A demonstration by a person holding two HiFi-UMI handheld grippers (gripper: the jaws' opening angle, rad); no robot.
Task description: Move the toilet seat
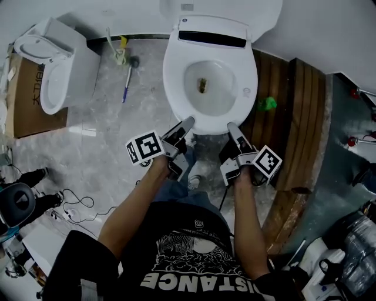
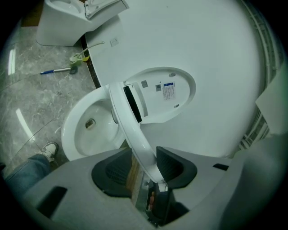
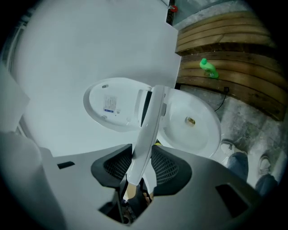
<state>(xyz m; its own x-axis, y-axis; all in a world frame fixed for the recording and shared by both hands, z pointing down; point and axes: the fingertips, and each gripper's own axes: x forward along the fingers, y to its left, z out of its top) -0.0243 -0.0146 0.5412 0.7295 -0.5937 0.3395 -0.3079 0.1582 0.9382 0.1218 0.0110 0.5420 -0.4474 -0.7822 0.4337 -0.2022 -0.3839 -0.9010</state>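
The white toilet seat [image 1: 176, 70] is a ring over the bowl [image 1: 207, 83], and the lid [image 1: 258, 14] stands up against the wall. Both grippers are at the seat's front rim. The left gripper [image 1: 187, 124] is shut on the rim left of centre, the right gripper [image 1: 233, 128] right of centre. In the left gripper view the seat [image 2: 130, 130] runs edge-on between the pads of the gripper [image 2: 144, 164], lifted off the bowl [image 2: 90, 130]. In the right gripper view the seat [image 3: 150, 121] is pinched by the gripper [image 3: 140, 168], with the lid [image 3: 112, 103] behind.
A second toilet [image 1: 53, 64] stands on a cardboard box [image 1: 26, 94] at the left. A toilet brush [image 1: 129, 73] lies on the tiled floor. A wooden platform [image 1: 294, 117] with a green bottle [image 1: 267, 103] runs along the right. Cables [image 1: 76, 203] lie at the lower left.
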